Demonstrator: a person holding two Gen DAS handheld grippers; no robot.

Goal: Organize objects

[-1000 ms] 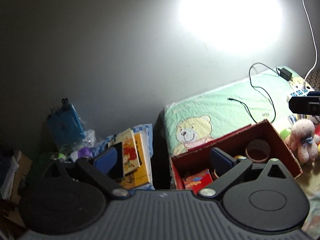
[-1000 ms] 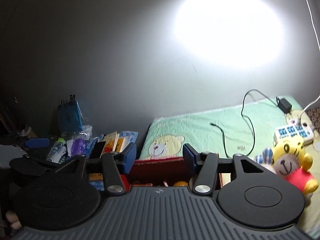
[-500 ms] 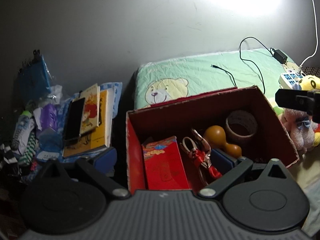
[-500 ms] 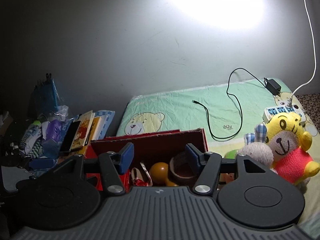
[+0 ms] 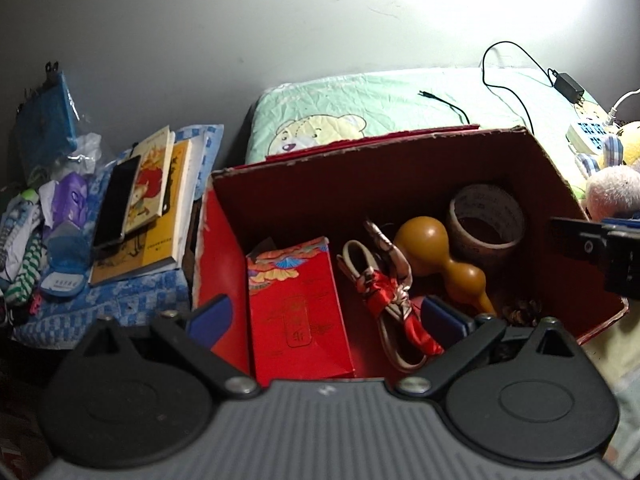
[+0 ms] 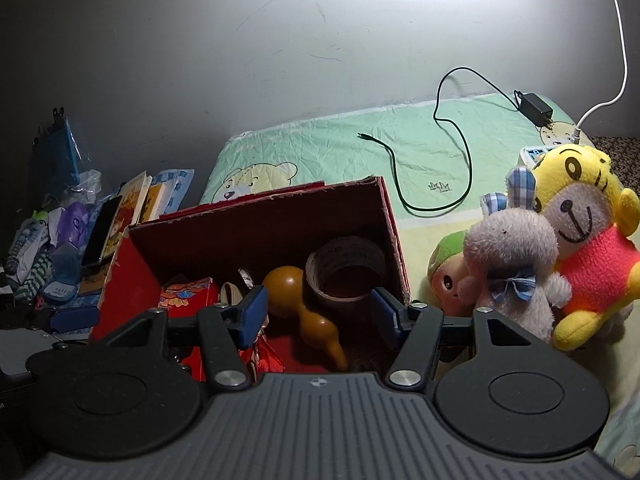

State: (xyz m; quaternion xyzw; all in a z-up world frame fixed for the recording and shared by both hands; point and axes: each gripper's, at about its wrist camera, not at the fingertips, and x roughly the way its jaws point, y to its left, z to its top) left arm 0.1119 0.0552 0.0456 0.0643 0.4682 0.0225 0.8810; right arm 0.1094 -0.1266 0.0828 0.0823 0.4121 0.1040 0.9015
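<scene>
Red box [image 5: 400,168] sits on the bed against the green pillow [image 5: 380,100]; inside are a gourd [image 5: 436,248], tape roll [image 5: 486,216], red packet [image 5: 298,312], ribboned cord [image 5: 384,292]. Books [image 5: 156,200] left of the box, plush toys [image 6: 560,248] right. Left gripper [image 5: 326,316] wide apart, empty, over the box. Right gripper [image 6: 320,314] apart, empty, straddling the gourd.

Left wrist cam: sits close above red box [image 5: 400,168], tilts down into it; box fills centre, wall at 12 o'clock, book pile [image 5: 156,204] at 9–10 o'clock.
Right wrist cam: lower, further right, near box's front edge; plush toys [image 6: 540,256] at 3 o'clock.
Shared: box interior, green bear sheet [image 6: 328,148], book pile, wall.
</scene>
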